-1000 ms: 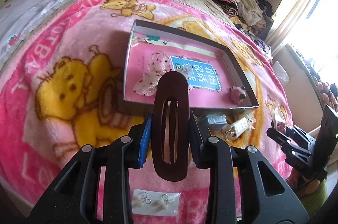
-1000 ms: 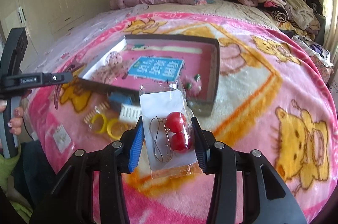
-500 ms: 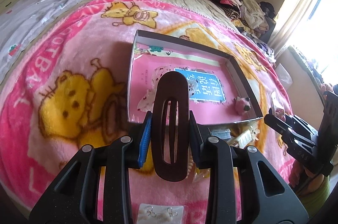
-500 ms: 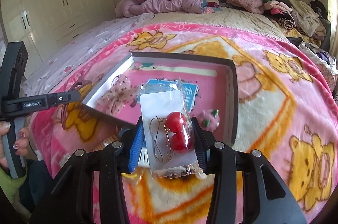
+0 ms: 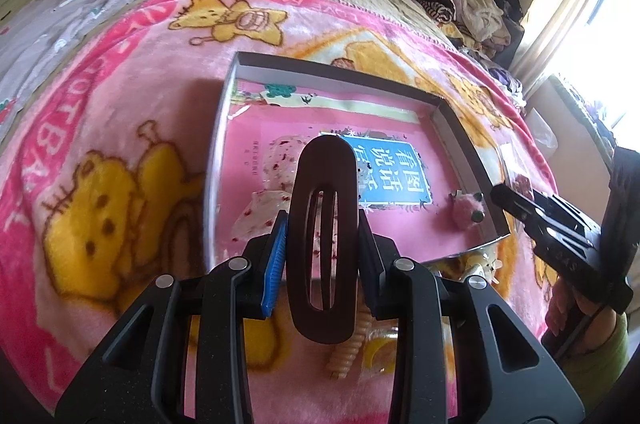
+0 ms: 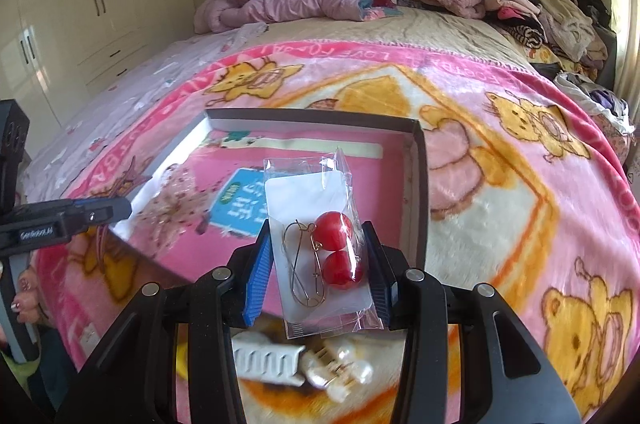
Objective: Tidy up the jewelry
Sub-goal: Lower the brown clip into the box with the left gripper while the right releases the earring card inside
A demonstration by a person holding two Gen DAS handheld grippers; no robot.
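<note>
My left gripper [image 5: 322, 260] is shut on a dark brown oval hair clip [image 5: 323, 236], held upright over the near edge of a shallow grey box [image 5: 328, 74] with a pink lining. My right gripper [image 6: 318, 264] is shut on a clear packet of red ball earrings [image 6: 332, 248] above the same box [image 6: 418, 184]. Inside the box lie a blue card [image 5: 390, 172], a speckled sheer hair piece [image 5: 276, 160] and a small pink fuzzy item [image 5: 466, 212]. The right gripper [image 5: 560, 236] shows at the right of the left wrist view, the left one [image 6: 60, 220] at the left of the right wrist view.
The box sits on a pink cartoon-bear blanket [image 6: 520, 152] on a bed. Loose pieces lie in front of the box: a cream spiral clip [image 5: 348, 352], a white comb clip [image 6: 268, 362] and a pearl clip [image 6: 344, 370]. Piled clothes [image 6: 532, 12] line the headboard; wardrobes [image 6: 92, 4] stand left.
Both grippers have moved forward toward the box, each still holding its item. The box looks larger and nearer, and the earring packet on the blanket in front has dropped out of the left view.
</note>
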